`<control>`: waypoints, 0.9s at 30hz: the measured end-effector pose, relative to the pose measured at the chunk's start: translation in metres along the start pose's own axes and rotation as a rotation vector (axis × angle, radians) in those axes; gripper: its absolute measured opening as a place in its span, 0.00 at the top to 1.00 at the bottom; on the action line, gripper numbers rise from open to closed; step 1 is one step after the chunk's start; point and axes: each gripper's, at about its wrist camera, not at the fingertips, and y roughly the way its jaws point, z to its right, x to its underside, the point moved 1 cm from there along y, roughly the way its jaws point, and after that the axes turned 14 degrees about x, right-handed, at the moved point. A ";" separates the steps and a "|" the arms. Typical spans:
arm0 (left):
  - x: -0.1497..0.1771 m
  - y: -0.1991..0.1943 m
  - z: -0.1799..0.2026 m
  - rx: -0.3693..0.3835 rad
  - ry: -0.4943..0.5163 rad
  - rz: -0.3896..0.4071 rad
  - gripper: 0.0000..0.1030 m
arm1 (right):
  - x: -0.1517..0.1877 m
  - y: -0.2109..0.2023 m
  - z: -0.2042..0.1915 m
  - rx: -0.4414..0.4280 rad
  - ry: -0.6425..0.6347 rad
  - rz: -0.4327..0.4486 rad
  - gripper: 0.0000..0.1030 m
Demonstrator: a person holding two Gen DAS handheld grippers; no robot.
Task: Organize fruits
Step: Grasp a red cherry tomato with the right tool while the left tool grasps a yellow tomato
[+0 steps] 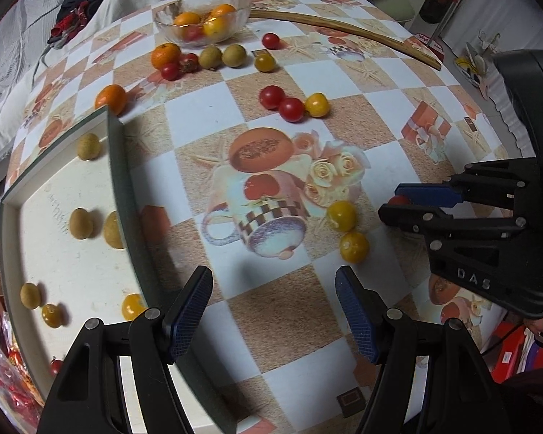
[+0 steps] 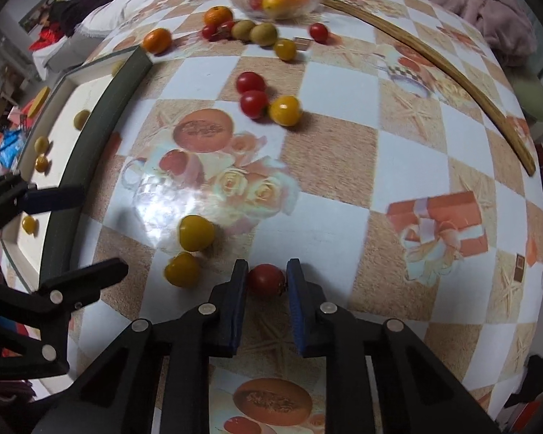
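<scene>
Pinching red tomato [image 2: 266, 279], right tongs [image 2: 266, 275] apparently.

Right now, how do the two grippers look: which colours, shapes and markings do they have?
Both the left gripper and the right gripper are matte black plastic linkages with round silver pivot pins. Their fingers are flat bars faced with textured dark blue pads. The right gripper's body shows raised letters "DAS" and a small green light. No cables or sleeves are visible.

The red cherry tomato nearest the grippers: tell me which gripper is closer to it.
Right. The right gripper has its fingers on either side of the red cherry tomato. The left gripper hangs open over bare tablecloth beside the tray, clearly farther away.
</scene>
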 end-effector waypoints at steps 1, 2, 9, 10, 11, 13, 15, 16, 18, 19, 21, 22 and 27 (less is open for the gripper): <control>0.000 0.001 0.001 0.005 0.003 -0.001 0.31 | -0.001 0.001 0.004 0.000 0.016 -0.005 0.77; -0.001 0.004 0.004 0.014 0.009 -0.004 0.30 | -0.001 0.001 0.008 -0.003 0.033 -0.010 0.77; -0.007 0.026 0.024 0.050 0.049 -0.027 0.30 | 0.004 0.002 0.033 -0.019 0.120 -0.036 0.77; -0.008 0.029 0.026 0.051 0.052 -0.027 0.30 | 0.007 0.001 0.038 -0.023 0.130 -0.038 0.77; -0.009 0.030 0.027 0.049 0.054 -0.027 0.31 | 0.008 0.000 0.043 -0.026 0.143 -0.040 0.77; -0.011 0.035 0.031 0.046 0.057 -0.026 0.31 | 0.009 0.000 0.050 -0.031 0.165 -0.047 0.77; -0.014 0.039 0.033 0.034 0.052 -0.031 0.31 | 0.012 -0.001 0.055 -0.038 0.185 -0.053 0.77; -0.014 0.041 0.033 0.030 0.048 -0.034 0.31 | 0.012 -0.002 0.058 -0.039 0.189 -0.054 0.77; -0.016 0.043 0.034 0.008 0.039 -0.026 0.41 | 0.013 -0.003 0.060 -0.038 0.195 -0.056 0.77; -0.017 0.043 0.036 -0.015 0.047 -0.023 0.49 | 0.011 -0.003 0.060 -0.039 0.196 -0.056 0.77; -0.020 0.044 0.037 -0.021 0.050 -0.024 0.62 | 0.011 -0.005 0.062 -0.044 0.203 -0.057 0.77; -0.021 0.044 0.037 -0.007 0.046 -0.024 0.75 | 0.011 -0.006 0.064 -0.049 0.210 -0.059 0.77; -0.026 0.040 0.029 0.071 -0.042 -0.044 0.79 | 0.011 -0.014 0.073 -0.069 0.235 -0.064 0.77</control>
